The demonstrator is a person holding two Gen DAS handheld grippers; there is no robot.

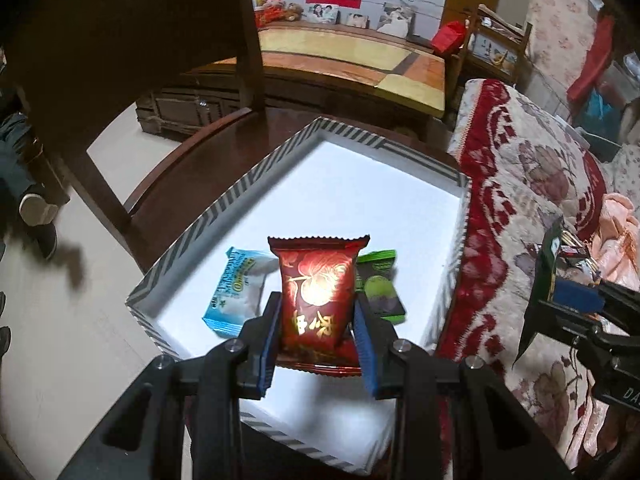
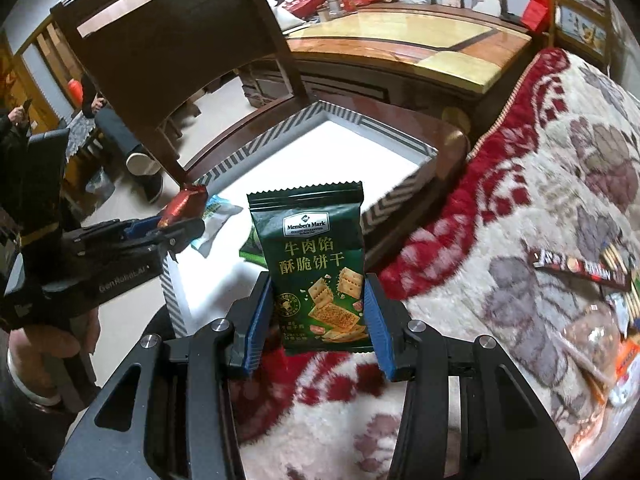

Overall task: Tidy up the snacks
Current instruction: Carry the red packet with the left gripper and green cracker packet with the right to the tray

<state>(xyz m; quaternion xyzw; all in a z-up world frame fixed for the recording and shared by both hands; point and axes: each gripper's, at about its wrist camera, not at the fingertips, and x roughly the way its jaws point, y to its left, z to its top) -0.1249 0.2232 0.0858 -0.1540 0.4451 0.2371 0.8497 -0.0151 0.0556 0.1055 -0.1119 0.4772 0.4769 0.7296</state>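
Note:
My left gripper point(image 1: 316, 312) is shut on a red snack packet point(image 1: 318, 284) and holds it upright above a white box with a striped rim point(image 1: 256, 176). In the box lie a light blue packet point(image 1: 236, 292) and a green packet point(image 1: 380, 284). My right gripper point(image 2: 316, 300) is shut on a dark green cracker packet point(image 2: 316, 268), held upright over the blanket beside the box's right edge point(image 2: 384, 204). The right gripper with its packet point(image 1: 544, 280) also shows at the right of the left wrist view. The left gripper and red packet point(image 2: 182, 206) show at the left of the right wrist view.
The box sits on a dark wooden chair point(image 1: 160, 184) next to a red and cream floral blanket point(image 2: 520, 184). More snacks, including a long dark bar point(image 2: 576, 270), lie on the blanket at right. A wooden table point(image 2: 420, 52) stands behind. People sit at far left.

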